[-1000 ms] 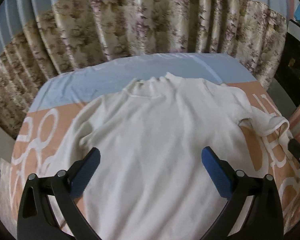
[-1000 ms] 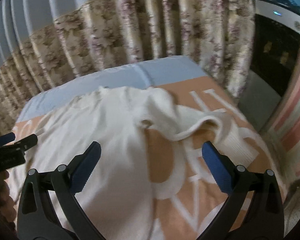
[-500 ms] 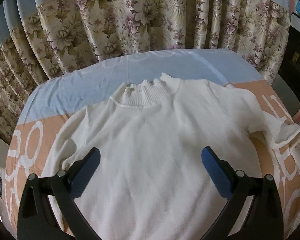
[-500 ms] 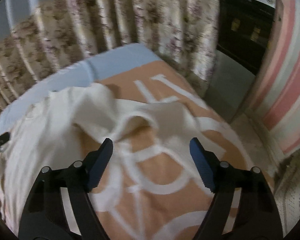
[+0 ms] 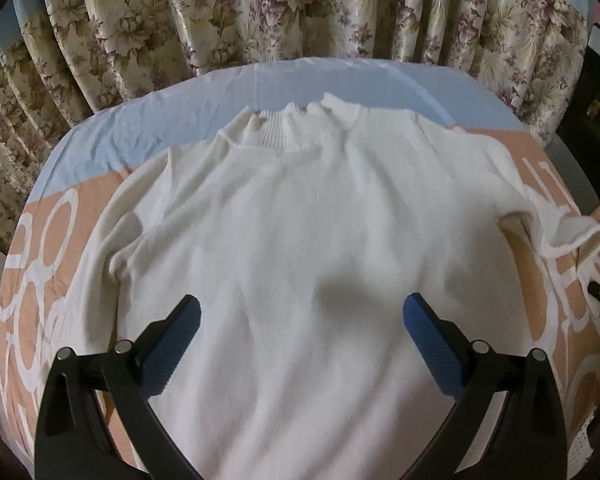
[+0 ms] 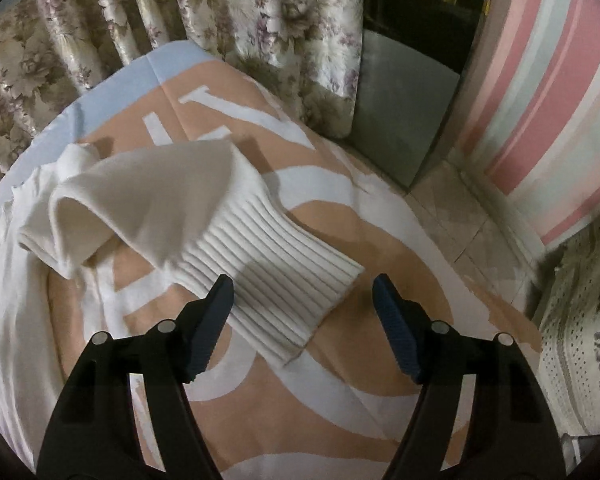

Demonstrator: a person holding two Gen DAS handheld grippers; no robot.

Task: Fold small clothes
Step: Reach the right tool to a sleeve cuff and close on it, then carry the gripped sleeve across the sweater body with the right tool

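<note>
A white knit sweater (image 5: 300,240) lies spread face up on the bed, collar toward the curtain. My left gripper (image 5: 300,328) is open and empty, hovering over the sweater's lower body. In the right wrist view the sweater's right sleeve (image 6: 204,216) lies stretched out on the blanket, its ribbed cuff (image 6: 284,292) toward me. My right gripper (image 6: 302,312) is open, its jaws straddling the cuff just above it, holding nothing.
The bed carries an orange blanket with white letters (image 6: 300,420) and a light blue sheet (image 5: 180,108) at the far end. Floral curtains (image 5: 300,12) hang behind. The bed's right edge drops to a tiled floor (image 6: 460,216) beside a pink striped wall (image 6: 548,92).
My right gripper has swung right and down onto the sleeve's cuff, its jaws a little narrower. My left gripper has stayed over the sweater's body with a slight shift.
</note>
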